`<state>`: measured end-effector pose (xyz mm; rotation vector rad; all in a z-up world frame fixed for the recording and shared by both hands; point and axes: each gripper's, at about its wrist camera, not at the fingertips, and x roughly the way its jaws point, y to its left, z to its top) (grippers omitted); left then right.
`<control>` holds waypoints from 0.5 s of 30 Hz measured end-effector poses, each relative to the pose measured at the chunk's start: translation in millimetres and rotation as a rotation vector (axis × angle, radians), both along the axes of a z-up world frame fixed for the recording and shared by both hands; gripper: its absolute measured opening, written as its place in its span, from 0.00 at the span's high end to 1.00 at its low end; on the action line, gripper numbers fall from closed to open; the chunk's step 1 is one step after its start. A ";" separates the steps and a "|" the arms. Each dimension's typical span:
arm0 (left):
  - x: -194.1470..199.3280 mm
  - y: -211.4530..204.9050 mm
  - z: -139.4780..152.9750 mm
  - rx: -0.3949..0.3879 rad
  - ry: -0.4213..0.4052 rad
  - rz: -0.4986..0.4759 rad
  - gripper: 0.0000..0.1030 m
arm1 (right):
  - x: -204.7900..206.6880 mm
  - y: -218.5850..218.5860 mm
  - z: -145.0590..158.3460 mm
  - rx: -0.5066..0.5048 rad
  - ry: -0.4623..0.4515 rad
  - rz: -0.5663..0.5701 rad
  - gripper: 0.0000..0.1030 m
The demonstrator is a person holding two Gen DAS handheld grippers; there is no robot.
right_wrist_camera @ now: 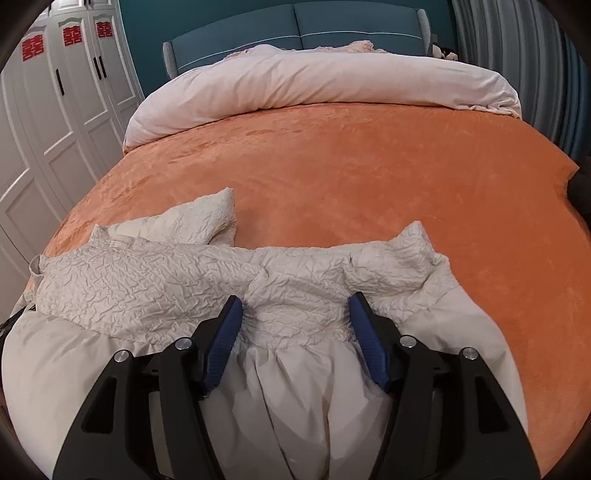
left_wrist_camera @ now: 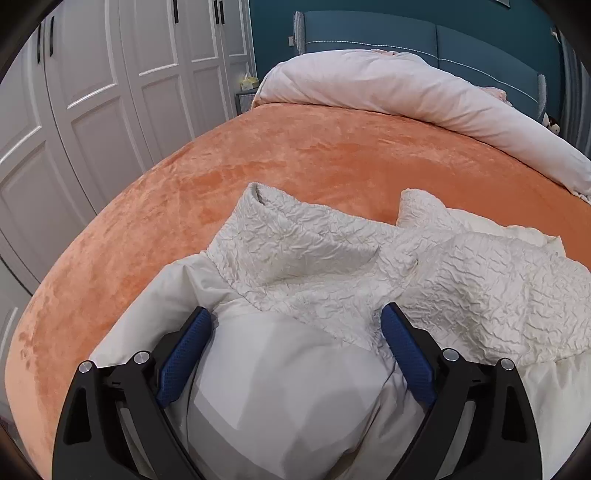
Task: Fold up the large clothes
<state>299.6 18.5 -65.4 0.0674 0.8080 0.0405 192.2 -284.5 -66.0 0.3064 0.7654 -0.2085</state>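
**Cream garment spread on the orange bed, both grippers straddling its near cloth**

Cream fabric, crinkled in its upper part and smooth below, lies across the near end of the orange bedspread (right_wrist_camera: pixel 332 155). This large garment (right_wrist_camera: pixel 155 280) is the landmark: its textured bodice and sleeves fan out on the far side, while its smooth skirt panel falls toward the cameras.

At the garment's left part, the left gripper (left_wrist_camera: pixel 295 317) points down onto the smooth cloth, its blue pads (left_wrist_camera: pixel 184 354) standing apart with a mound of fabric bulging between them. The pads flank the cloth without visibly pinching it, so the claw reads as open, probably set to gather that fold.

Nearer the garment's middle, the right gripper (right_wrist_camera: pixel 295 306) sits over the gathered waist seam, jaws also apart, the blue pads either side of the puckered band. No clamp is evident; the cloth between them lies slack.

Beyond the garment, a pale duvet (right_wrist_camera: pixel 314 81) is rolled back against the blue headboard (right_wrist_camera: pixel 295 26), likely to leave bare bedspread as a folding surface. White wardrobe doors (left_wrist_camera: pixel 92 92) stand off to the garment's left.

Judging from the spread sleeves, folding has barely begun; both claws seem placed for a two-point grasp.
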 end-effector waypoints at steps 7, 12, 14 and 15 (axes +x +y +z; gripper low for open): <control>0.6 -2.4 -10.1 -0.002 -0.011 0.007 0.11 | 2.9 0.8 -10.4 0.018 -0.019 -0.009 0.42; 2.0 -3.2 -13.9 0.000 -0.008 0.013 0.11 | 5.3 2.6 -14.1 0.003 -0.017 -0.016 0.41; 2.9 -2.3 -13.7 -0.003 -0.004 0.013 0.11 | 5.9 2.2 -13.5 0.007 -0.014 -0.016 0.41; 2.9 -1.9 -13.4 -0.003 -0.003 0.013 0.11 | 5.7 2.0 -12.8 0.009 -0.013 -0.015 0.41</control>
